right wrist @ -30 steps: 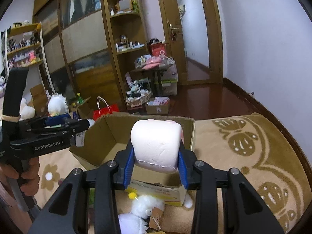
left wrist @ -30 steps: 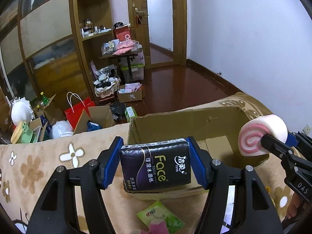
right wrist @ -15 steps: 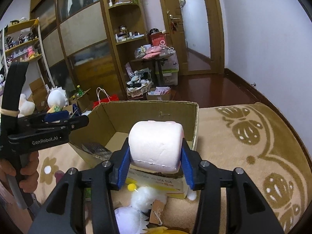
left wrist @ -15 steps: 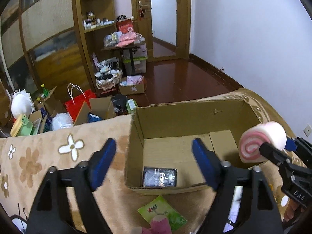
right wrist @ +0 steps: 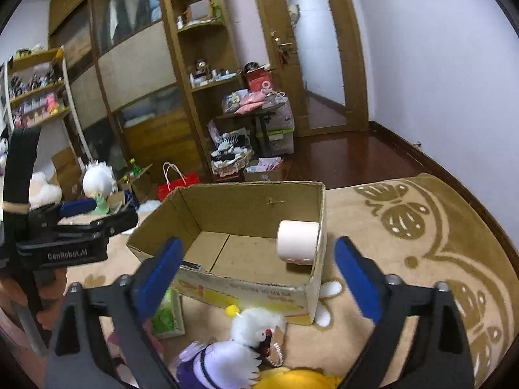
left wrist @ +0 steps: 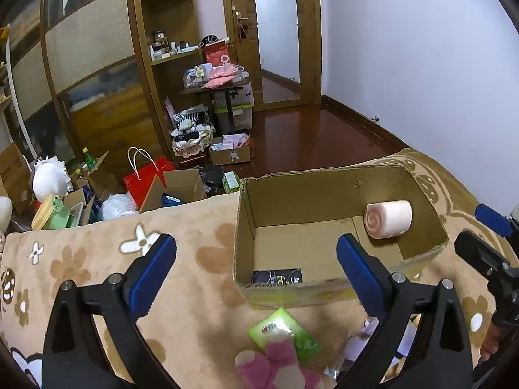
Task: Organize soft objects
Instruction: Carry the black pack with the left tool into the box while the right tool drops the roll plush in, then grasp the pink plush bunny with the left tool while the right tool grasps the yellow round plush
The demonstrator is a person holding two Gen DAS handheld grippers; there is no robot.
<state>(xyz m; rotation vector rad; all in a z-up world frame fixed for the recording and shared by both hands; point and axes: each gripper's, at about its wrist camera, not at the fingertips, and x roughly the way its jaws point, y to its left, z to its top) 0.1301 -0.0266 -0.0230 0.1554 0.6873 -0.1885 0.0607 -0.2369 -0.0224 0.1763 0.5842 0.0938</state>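
With both grippers, left gripper (left wrist: 256, 270) and right gripper (right wrist: 258, 274), just opened wide and empty, the swirl roll (left wrist: 388, 219) sits against the box (left wrist: 241, 227) right wall; it may tip out.

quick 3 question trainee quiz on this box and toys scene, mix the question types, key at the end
1. True or false: the pink swirl roll is inside the cardboard box.
2. What lies in the box's near corner on the left gripper's side? A) dark tissue pack B) white plush bird C) red bag
3. Fill in: the left gripper and right gripper both stand ____, holding nothing.

Key: 1 true; 2 A; 3 open
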